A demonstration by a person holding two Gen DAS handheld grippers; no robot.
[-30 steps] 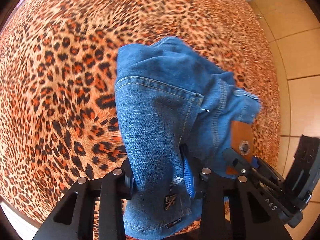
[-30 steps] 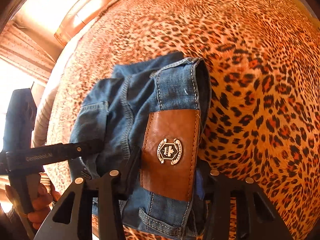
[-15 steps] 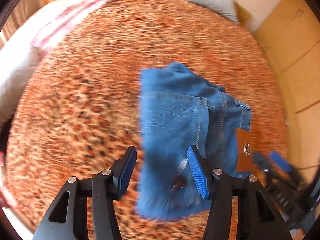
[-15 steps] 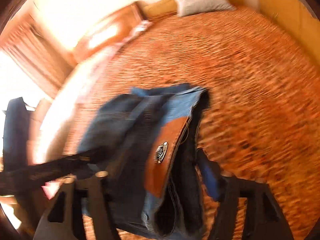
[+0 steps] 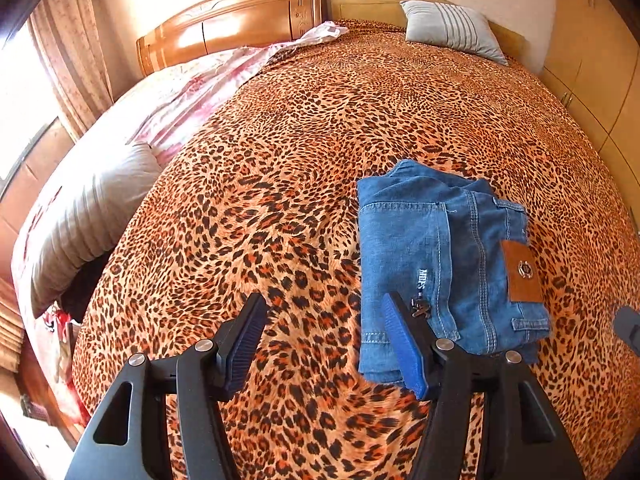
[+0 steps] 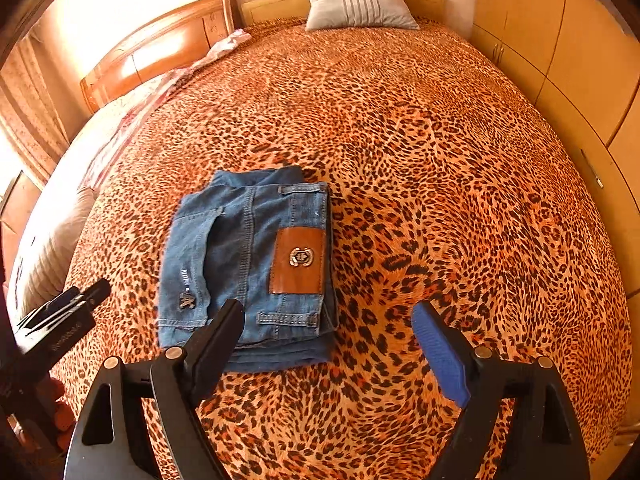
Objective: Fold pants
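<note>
The jeans (image 5: pixel 436 264) lie folded in a compact stack on the leopard bedspread (image 5: pixel 280 184) (brown patch (image 6: pixel 298 260) up); the left gripper (image 5: pixel 324 340) is released, above the spread just left of them; the right gripper (image 6: pixel 328 344) gapes wide, holding nothing, near their edge.

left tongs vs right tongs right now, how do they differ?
Left tongs hang over bare leopard bedspread, left of the folded jeans; right tongs hang to the jeans' right, over their near corner. In each view, the left tongs' right pad overlaps the denim and the right tongs' left pad does. The right tongs look spread wider. Shared: both open, gripping nothing.
</note>
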